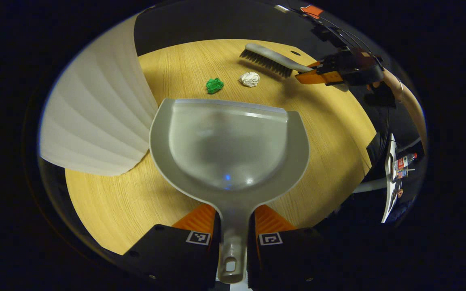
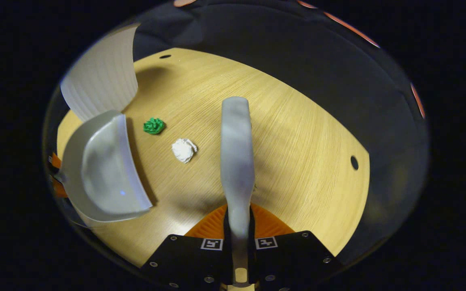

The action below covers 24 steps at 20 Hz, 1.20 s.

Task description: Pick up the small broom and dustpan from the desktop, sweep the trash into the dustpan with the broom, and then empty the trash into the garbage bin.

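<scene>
My left gripper [image 1: 231, 238] clamps the one grey plastic dustpan [image 1: 229, 147] by its handle; my right gripper [image 2: 239, 240] clamps the one grey bristled broom [image 2: 237, 161]. Two crumpled wads (one green [image 1: 214, 85], one white [image 1: 250, 79]) lie on the round wooden tabletop [image 1: 330, 121] between them.

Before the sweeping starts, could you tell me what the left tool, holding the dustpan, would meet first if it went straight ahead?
Probably the crumpled green paper scrap: it lies just beyond the grey plastic dustpan lip, slightly left of centre. Depth is uncertain.

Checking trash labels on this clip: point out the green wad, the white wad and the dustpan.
green wad [image 1: 214, 85], left gripper view, middle of the crumple
white wad [image 2: 184, 150], right gripper view, middle of the crumple
dustpan [image 1: 227, 149], left gripper view, floor of the scoop
</scene>
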Each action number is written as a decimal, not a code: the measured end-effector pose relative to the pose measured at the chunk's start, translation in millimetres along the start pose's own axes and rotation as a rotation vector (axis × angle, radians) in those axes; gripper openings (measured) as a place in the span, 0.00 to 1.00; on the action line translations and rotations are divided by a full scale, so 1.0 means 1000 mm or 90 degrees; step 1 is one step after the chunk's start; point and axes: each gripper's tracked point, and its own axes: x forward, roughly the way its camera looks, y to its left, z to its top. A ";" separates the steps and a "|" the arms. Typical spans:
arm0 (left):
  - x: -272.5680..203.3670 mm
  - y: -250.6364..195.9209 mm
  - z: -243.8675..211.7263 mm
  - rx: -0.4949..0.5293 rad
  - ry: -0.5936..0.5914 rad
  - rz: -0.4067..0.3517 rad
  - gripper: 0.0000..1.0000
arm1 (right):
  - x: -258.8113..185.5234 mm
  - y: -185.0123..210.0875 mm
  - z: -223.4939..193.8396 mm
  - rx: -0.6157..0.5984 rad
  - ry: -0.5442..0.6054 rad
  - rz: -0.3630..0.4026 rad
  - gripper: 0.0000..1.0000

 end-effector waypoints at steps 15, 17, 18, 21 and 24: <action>-0.001 0.007 0.008 0.001 0.025 -0.011 0.29 | -0.042 0.119 0.010 -0.203 0.041 0.290 0.14; 0.000 0.005 0.007 -0.001 0.026 -0.016 0.29 | -0.044 0.116 0.012 -0.183 0.031 0.277 0.14; 0.000 0.006 0.007 0.000 0.025 -0.018 0.29 | -0.046 0.113 0.017 -0.148 0.023 0.267 0.14; -0.008 0.010 0.008 0.021 0.013 -0.023 0.29 | -0.057 0.074 0.013 -0.045 0.011 0.202 0.14; -0.019 0.009 0.011 0.030 -0.005 -0.039 0.29 | -0.062 0.031 -0.028 0.031 0.051 0.129 0.14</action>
